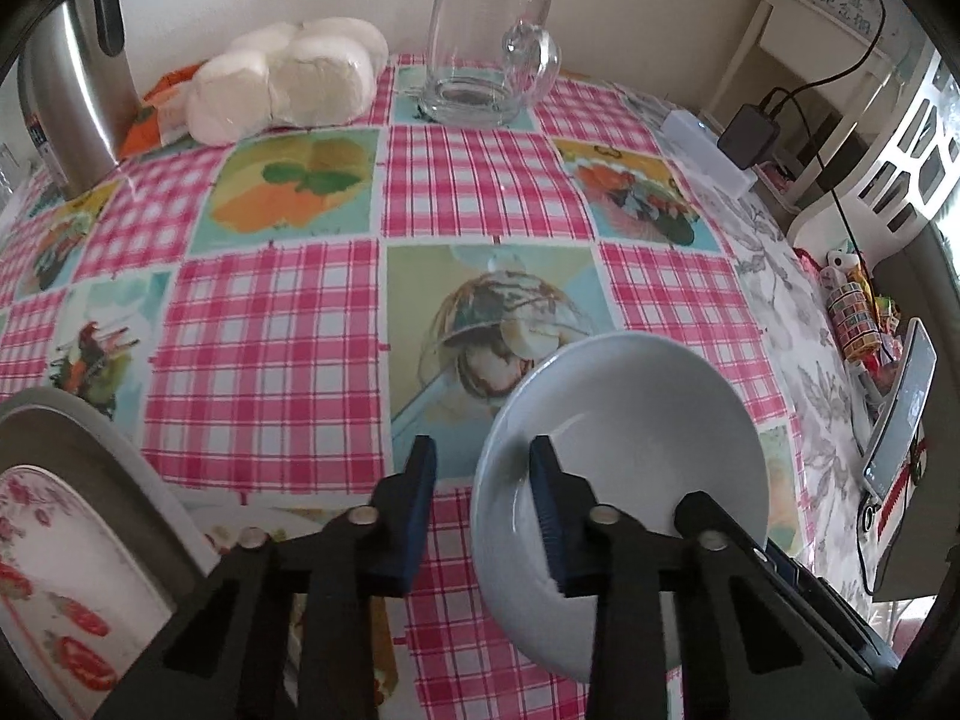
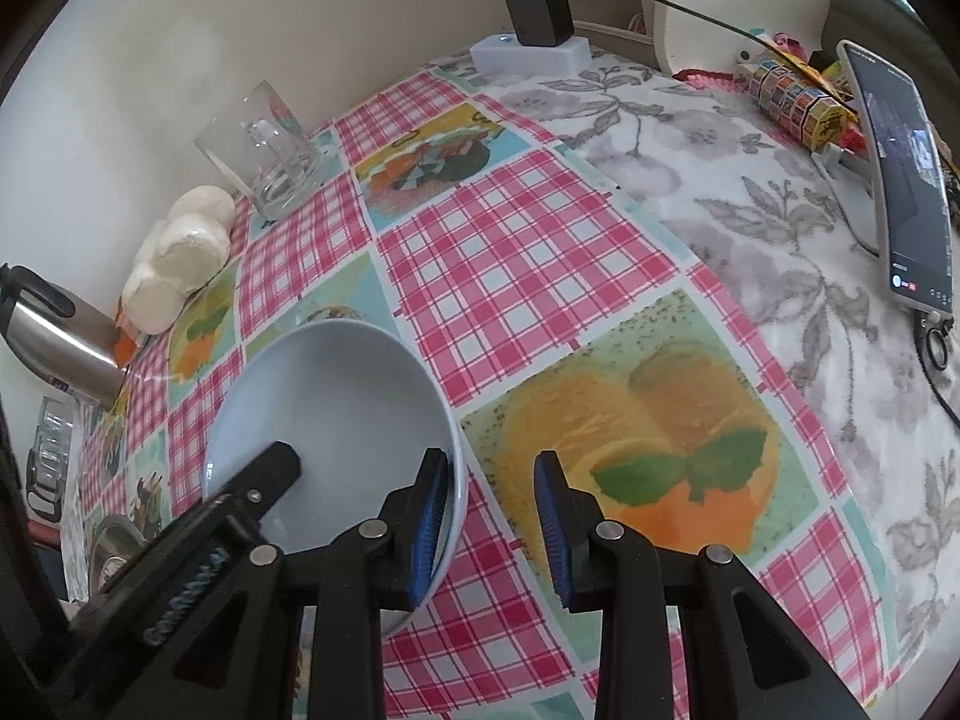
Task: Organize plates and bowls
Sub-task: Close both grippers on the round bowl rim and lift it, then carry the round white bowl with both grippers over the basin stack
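Pink checked tablecloth [image 1: 270,324], pale blue ceramic bowl [image 1: 630,420] gripped at opposite rim edges by left claw [image 1: 483,510], right claw [image 2: 492,531].

The left gripper [image 1: 483,507] straddles the near rim of a pale blue bowl [image 1: 636,420] on the pink checked tablecloth [image 1: 270,330], one blue pad inside it and one outside, while a flowered plate [image 1: 72,552] lies at the lower left and a glass mug [image 1: 486,48] stands far behind.
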A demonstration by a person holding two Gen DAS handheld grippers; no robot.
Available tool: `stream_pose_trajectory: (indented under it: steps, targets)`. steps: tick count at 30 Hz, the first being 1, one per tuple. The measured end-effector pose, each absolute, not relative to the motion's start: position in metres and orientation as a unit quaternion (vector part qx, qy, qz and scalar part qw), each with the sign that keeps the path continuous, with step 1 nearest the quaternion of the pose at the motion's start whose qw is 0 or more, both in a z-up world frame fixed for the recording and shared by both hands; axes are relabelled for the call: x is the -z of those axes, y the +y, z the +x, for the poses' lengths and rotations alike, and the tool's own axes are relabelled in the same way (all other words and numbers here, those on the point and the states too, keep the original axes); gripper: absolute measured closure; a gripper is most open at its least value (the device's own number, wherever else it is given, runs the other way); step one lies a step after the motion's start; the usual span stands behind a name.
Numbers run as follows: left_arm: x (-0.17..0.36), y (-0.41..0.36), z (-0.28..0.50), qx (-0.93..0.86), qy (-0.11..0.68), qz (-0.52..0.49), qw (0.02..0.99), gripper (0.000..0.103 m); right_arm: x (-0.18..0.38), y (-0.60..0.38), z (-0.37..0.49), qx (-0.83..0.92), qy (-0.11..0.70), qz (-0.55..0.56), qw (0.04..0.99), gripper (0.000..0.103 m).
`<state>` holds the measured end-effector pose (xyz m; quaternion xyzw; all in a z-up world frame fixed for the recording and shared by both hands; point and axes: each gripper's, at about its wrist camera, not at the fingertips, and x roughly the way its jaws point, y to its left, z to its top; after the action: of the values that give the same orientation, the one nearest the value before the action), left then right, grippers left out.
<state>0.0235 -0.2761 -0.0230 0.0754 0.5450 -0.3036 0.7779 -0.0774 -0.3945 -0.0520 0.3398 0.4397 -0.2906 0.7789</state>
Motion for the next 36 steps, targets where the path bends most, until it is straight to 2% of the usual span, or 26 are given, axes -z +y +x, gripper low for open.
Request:
stream_pose_trajectory:
  steps: [13, 16, 19, 26, 36]
  targets:
    - [0.025, -0.277, 0.027, 0.317, 0.539, 0.044, 0.779, 0.076, 0.062, -0.396, -0.077, 0.268, 0.413, 0.378, 0.784, 0.071]
    - [0.026, -0.276, 0.028, 0.322, 0.542, 0.034, 0.775, 0.080, 0.061, -0.394, -0.075, 0.263, 0.410, 0.377, 0.788, 0.077]
    - [0.026, -0.275, 0.029, 0.329, 0.545, 0.023, 0.771, 0.081, 0.060, -0.394, -0.072, 0.253, 0.407, 0.381, 0.791, 0.087]
    - [0.024, -0.275, 0.029, 0.335, 0.546, 0.019, 0.768, 0.081, 0.059, -0.395, -0.074, 0.247, 0.404, 0.388, 0.791, 0.089]
    - [-0.028, -0.260, 0.026, 0.358, 0.509, -0.009, 0.782, 0.081, 0.012, -0.391, -0.082, 0.242, 0.366, 0.371, 0.818, 0.089]
